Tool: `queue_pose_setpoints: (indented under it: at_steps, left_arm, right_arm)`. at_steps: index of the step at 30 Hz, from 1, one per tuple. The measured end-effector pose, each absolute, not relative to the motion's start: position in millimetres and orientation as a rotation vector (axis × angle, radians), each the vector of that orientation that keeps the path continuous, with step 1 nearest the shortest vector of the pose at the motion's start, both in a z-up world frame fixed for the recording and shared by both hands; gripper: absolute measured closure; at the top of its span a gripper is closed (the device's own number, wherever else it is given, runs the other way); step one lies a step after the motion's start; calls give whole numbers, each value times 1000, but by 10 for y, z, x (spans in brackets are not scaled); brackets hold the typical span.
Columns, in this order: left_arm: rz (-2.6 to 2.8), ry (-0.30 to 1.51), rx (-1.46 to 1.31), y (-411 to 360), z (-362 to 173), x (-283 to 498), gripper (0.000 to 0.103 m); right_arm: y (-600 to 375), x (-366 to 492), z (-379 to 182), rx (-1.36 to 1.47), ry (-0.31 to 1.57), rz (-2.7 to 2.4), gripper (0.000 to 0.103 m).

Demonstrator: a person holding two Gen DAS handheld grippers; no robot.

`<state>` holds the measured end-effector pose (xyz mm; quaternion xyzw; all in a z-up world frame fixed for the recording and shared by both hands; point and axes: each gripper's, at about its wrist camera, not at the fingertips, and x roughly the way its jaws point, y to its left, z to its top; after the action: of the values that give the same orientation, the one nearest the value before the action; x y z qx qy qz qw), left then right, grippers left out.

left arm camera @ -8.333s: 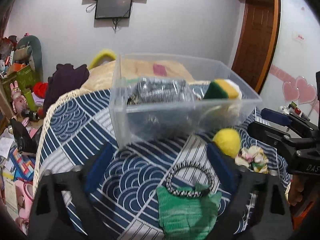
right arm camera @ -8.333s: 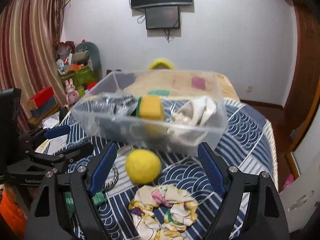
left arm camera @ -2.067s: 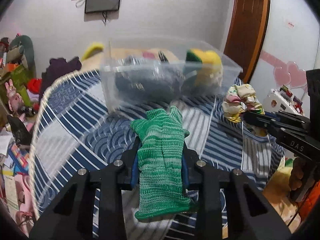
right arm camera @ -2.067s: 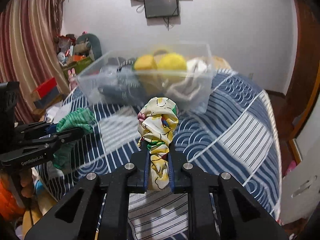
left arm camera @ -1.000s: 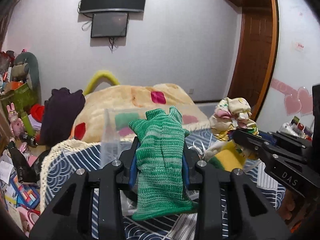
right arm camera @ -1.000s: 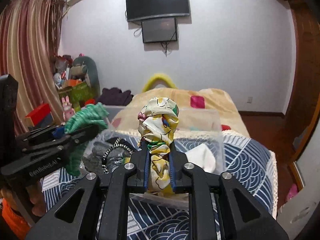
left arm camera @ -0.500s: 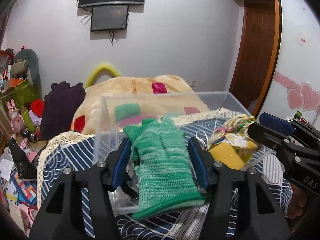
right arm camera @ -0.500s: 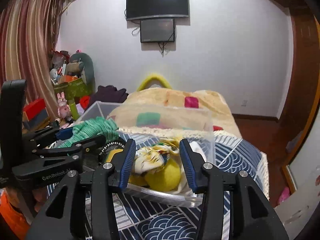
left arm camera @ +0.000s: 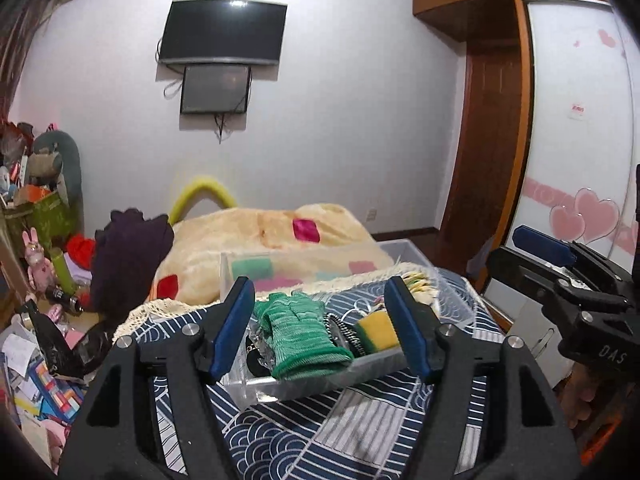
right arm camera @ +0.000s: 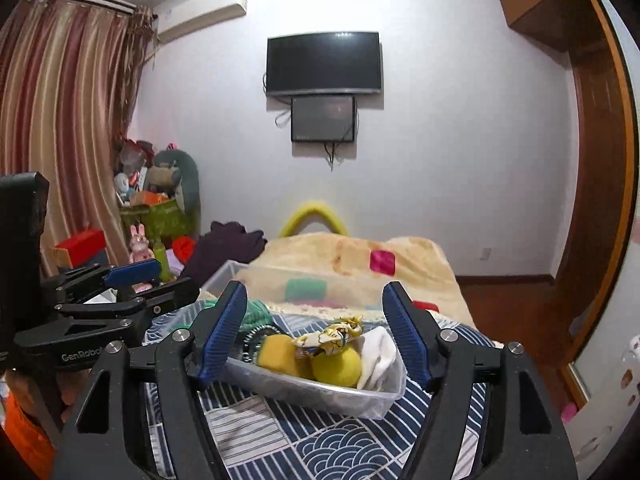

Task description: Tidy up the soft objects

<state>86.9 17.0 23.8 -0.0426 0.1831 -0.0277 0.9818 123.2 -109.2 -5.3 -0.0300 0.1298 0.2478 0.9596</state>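
The left gripper [left arm camera: 322, 328] has its fingers spread wide and holds nothing; framed between them, low in the centre of the left view, the green glove [left arm camera: 298, 334] lies draped over the near end of the clear bin [left arm camera: 436, 280], cuff toward the camera. The right gripper [right arm camera: 316, 334] is likewise spread and empty, and between its fingers, lower centre of the right view, the floral scrunchie [right arm camera: 328, 336] rests on top of a yellow ball [right arm camera: 336, 366] inside the same bin. Both soft things lying loose on the pile, with the fingers apart on either side, suggests each was let go there so it would settle in the bin.

Around them sit a yellow sponge [right arm camera: 278, 354], a white cloth [right arm camera: 378, 350] and a dark beaded ring [left arm camera: 340, 330]. The bin stands on a blue patterned bedspread [right arm camera: 332, 448], lower part of both views.

The bin's floor and whatever lies under the glove are hidden. The sponge's green side is mostly covered. No soft things show loose on the visible bedspread, but the gripper bodies block its near part.
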Motion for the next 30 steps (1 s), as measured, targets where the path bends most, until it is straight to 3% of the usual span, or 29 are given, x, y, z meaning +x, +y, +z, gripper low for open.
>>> queue_pose_setpoints:
  at_steps: [3, 6, 12, 21, 30]
  left_arm:
    - [-54, 333, -70, 125, 297, 683, 31]
    - [-57, 304, -72, 85, 330, 539, 18]
    - [-38, 274, -60, 56, 322, 374, 6]
    - [-41, 274, -68, 36, 269, 267, 4]
    - [-49, 273, -59, 11, 235, 241, 3]
  right_arm:
    - [-1131, 1121, -18, -47, 240, 506, 22]
    - [-1157, 1047, -2, -36, 221, 509, 22]
    - [-1148, 989, -39, -32, 213, 498, 12]
    - [-1185, 931, -116, -23, 213, 483, 4]
    - [-1176, 895, -178, -27, 213, 486, 4]
